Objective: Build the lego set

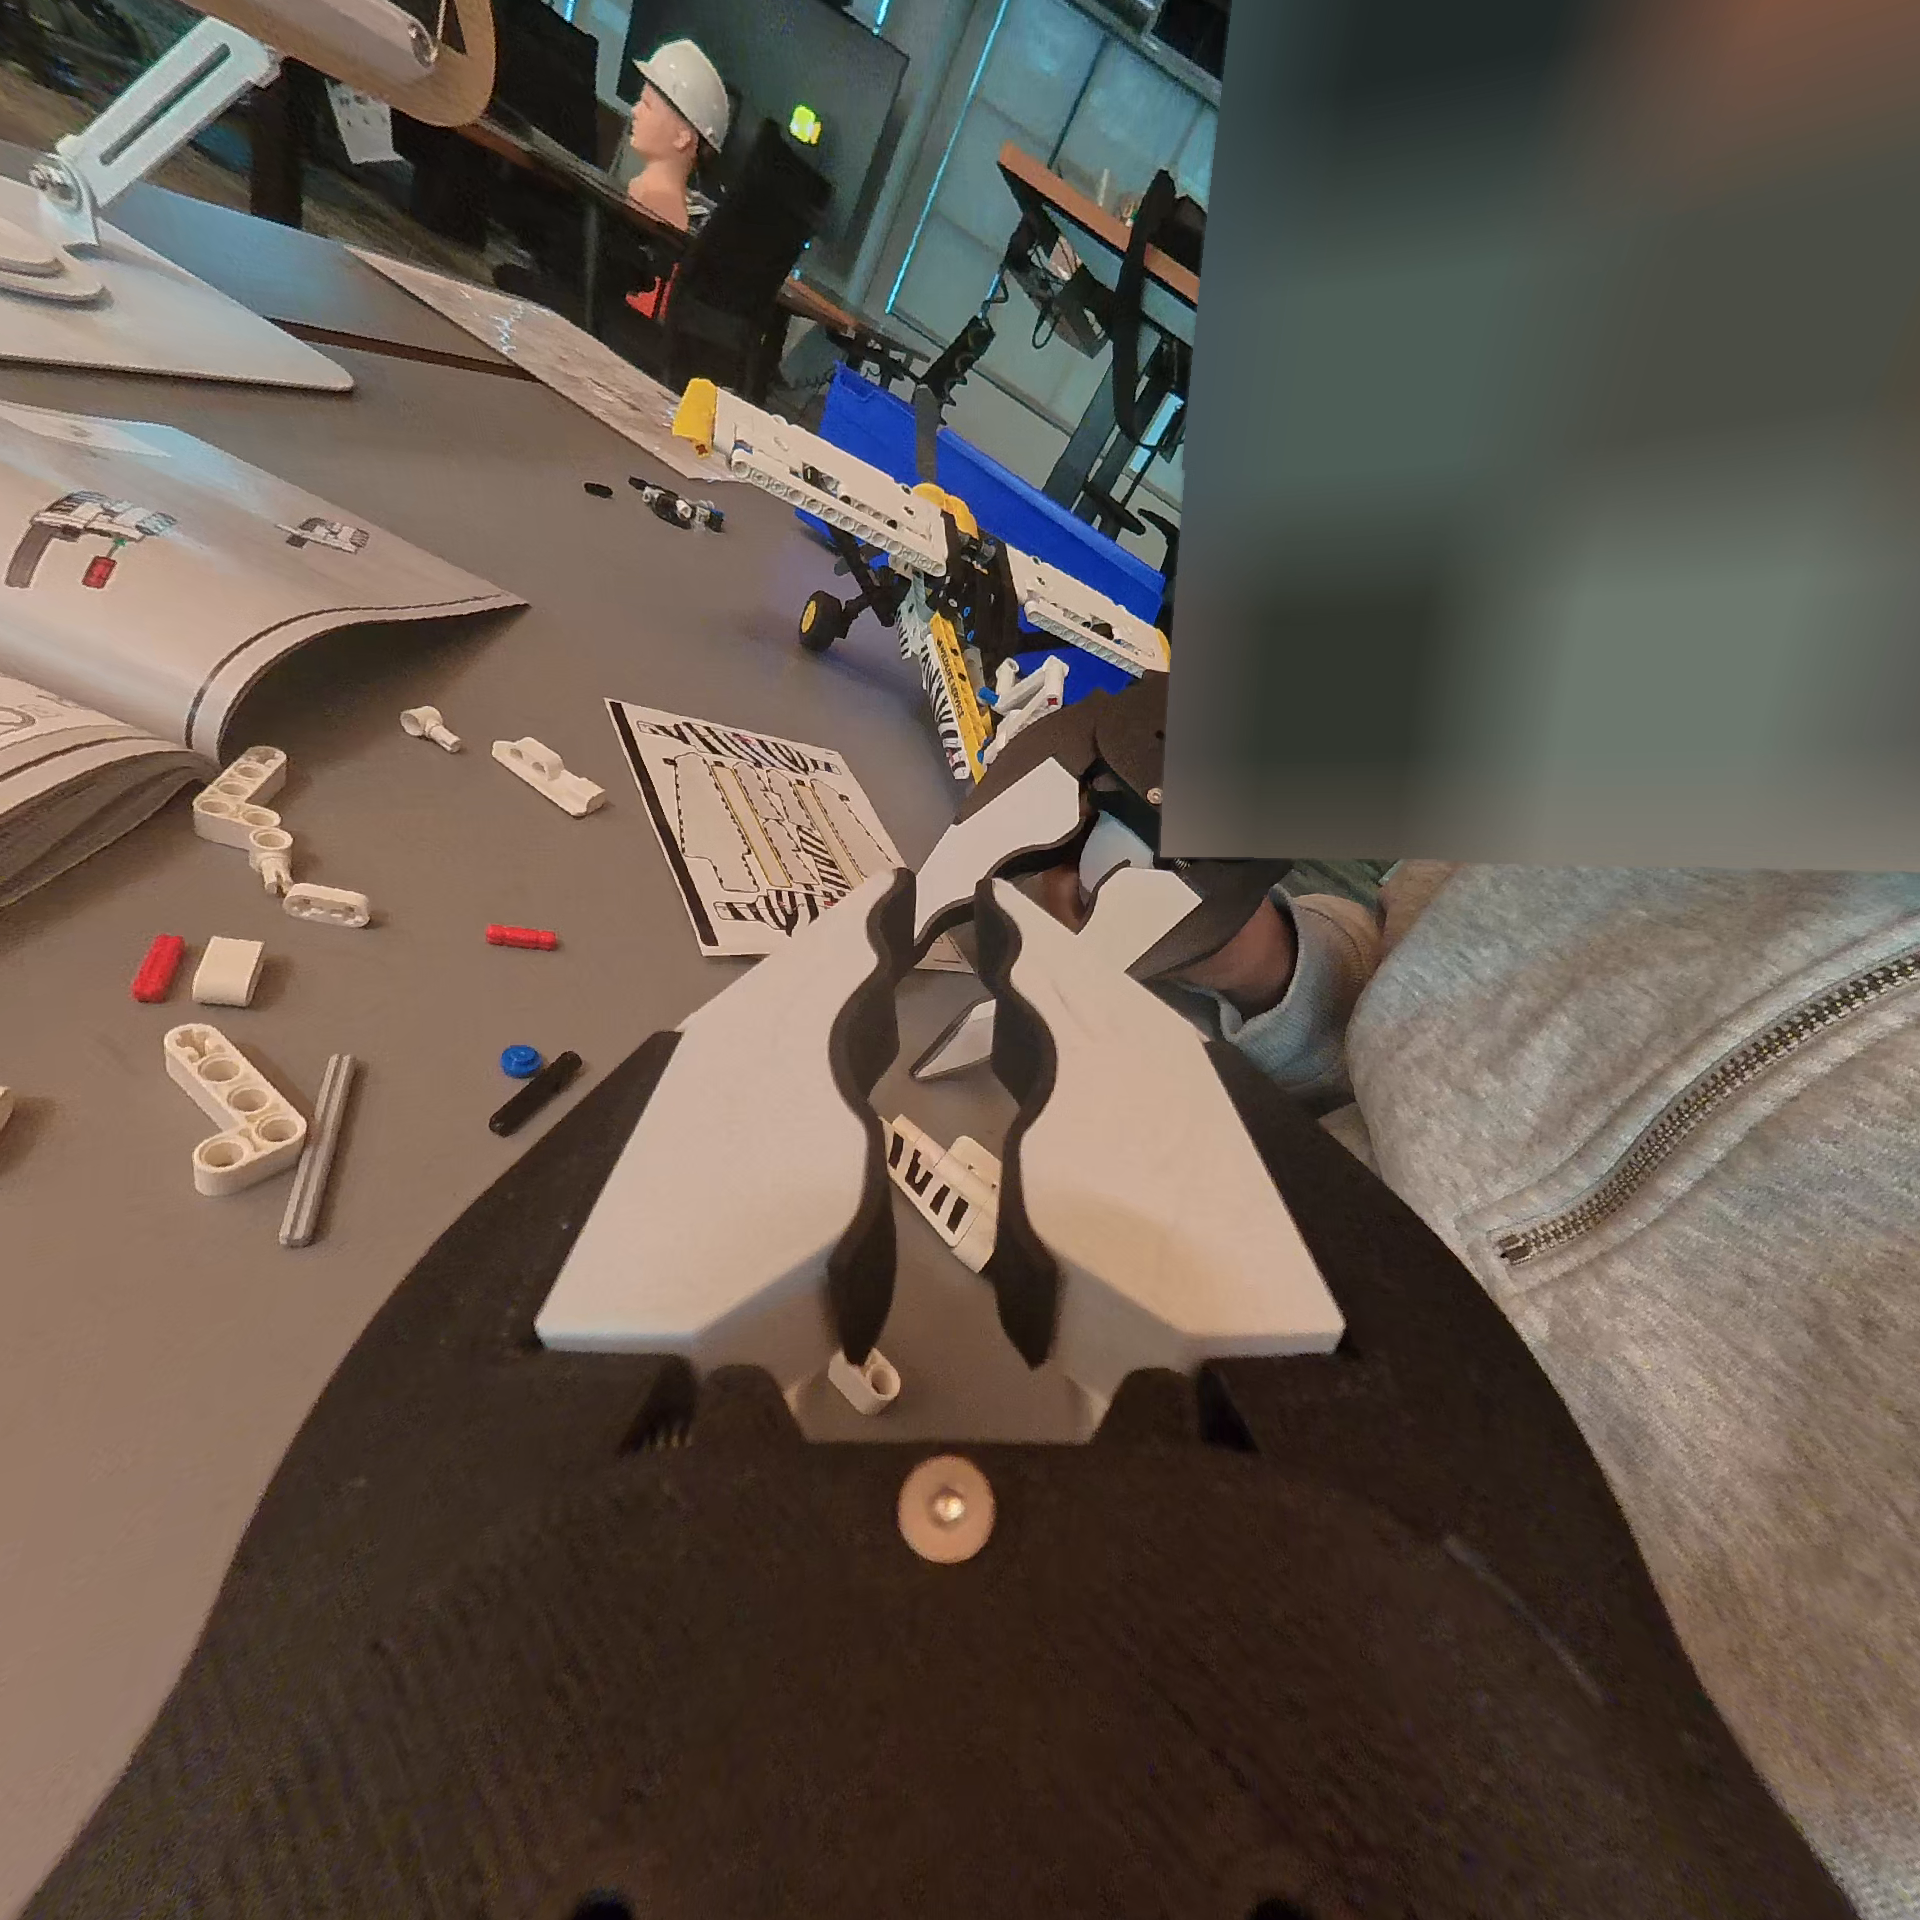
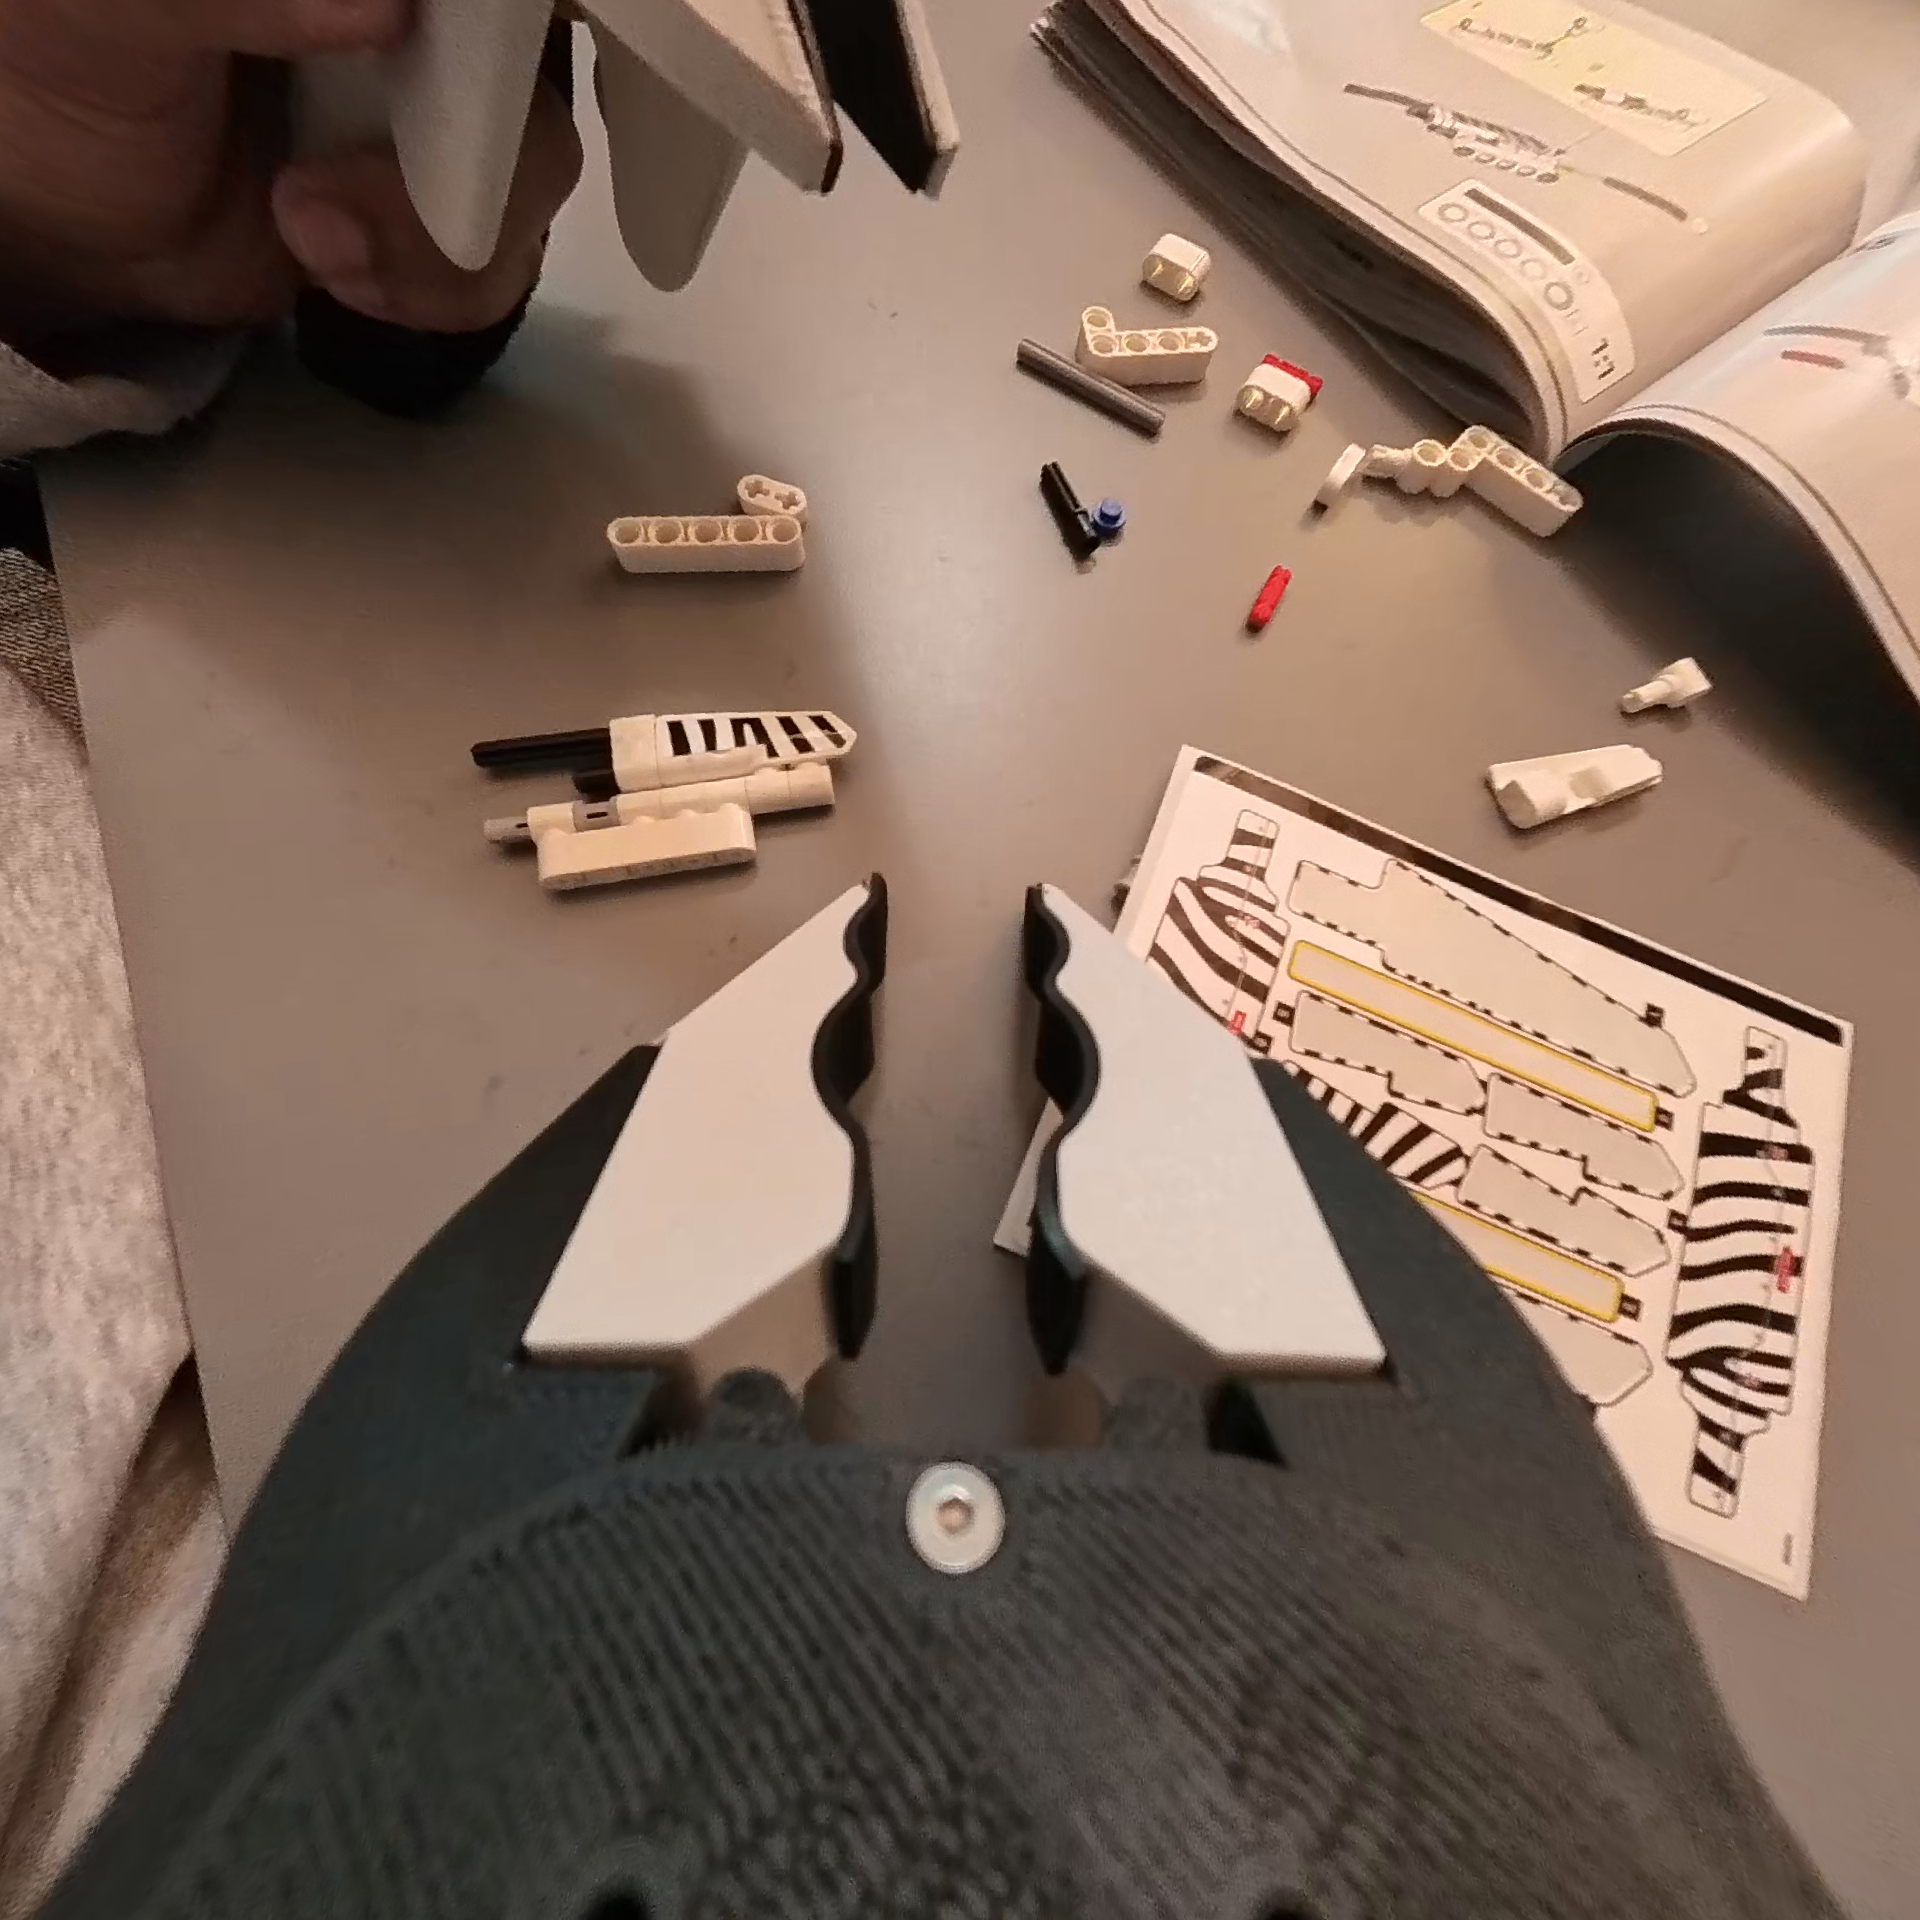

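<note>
Two grippers hover over the grey surface (image 2: 416,644), both with jaws spread and nothing between them. The right gripper (image 2: 954,904) hangs just short of a small white sub-assembly (image 2: 665,795) with a zebra-striped panel and a black axle sticking out at one end — it lies flat, untouched. Beside the right gripper's right finger lies the sticker sheet (image 2: 1507,1132). The left gripper (image 1: 940,904) points toward the right one, with that same striped piece visible below its gap. Loose white beams (image 2: 707,532), a red pin (image 2: 1270,597) and a blue stud (image 2: 1110,514) are scattered near the open instruction booklet (image 2: 1558,208). A partly built yellow-and-white model (image 1: 925,561) stands farther back — against a blue bin (image 1: 1039,509).
</note>
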A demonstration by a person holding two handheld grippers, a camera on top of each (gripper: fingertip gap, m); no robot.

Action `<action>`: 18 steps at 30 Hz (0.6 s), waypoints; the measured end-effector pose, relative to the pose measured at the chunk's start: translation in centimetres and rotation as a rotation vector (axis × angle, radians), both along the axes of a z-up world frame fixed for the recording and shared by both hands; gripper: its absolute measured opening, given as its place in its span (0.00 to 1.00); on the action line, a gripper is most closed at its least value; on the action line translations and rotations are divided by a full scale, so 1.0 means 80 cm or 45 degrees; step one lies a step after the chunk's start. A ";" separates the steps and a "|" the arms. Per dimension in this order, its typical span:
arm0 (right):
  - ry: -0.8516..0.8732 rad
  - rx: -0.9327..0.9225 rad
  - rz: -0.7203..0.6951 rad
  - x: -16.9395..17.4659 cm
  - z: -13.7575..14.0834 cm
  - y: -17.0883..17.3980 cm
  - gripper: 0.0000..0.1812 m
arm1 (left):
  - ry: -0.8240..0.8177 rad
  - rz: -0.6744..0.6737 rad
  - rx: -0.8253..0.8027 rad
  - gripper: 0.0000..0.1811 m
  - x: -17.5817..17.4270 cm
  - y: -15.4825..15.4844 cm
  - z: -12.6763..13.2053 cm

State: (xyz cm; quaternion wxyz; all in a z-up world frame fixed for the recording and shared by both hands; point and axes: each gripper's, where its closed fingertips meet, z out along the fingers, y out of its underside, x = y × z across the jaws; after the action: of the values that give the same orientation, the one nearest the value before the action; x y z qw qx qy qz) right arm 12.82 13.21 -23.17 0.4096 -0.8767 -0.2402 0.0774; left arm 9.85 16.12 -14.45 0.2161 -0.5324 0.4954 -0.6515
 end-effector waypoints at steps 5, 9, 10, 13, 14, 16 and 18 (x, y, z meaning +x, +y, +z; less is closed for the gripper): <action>-0.001 0.001 0.001 0.000 0.000 0.000 0.14 | -0.003 -0.013 -0.006 0.04 -0.001 -0.002 0.000; -0.003 0.002 0.003 -0.001 0.000 0.000 0.14 | 0.000 -0.023 -0.007 0.03 -0.001 -0.004 0.000; -0.004 0.002 0.004 -0.001 0.000 0.000 0.14 | -0.004 -0.018 -0.006 0.03 -0.002 -0.004 0.001; -0.007 0.004 0.005 -0.001 0.000 0.000 0.13 | -0.011 -0.007 -0.007 0.03 -0.002 -0.002 0.002; -0.008 0.005 0.005 -0.001 0.000 0.000 0.13 | -0.011 -0.005 -0.006 0.03 -0.003 -0.001 0.002; -0.012 0.008 0.005 -0.001 0.000 0.000 0.13 | -0.014 -0.005 0.001 0.01 -0.005 0.000 0.002; -0.019 0.012 0.006 -0.001 0.000 -0.001 0.13 | -0.016 0.031 0.019 0.00 -0.007 0.007 0.002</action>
State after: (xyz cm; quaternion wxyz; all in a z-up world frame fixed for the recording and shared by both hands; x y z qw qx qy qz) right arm 12.72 13.17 -23.16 0.4118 -0.8747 -0.2458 0.0707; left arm 9.29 16.68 -14.28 0.2310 -0.5328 0.4924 -0.6484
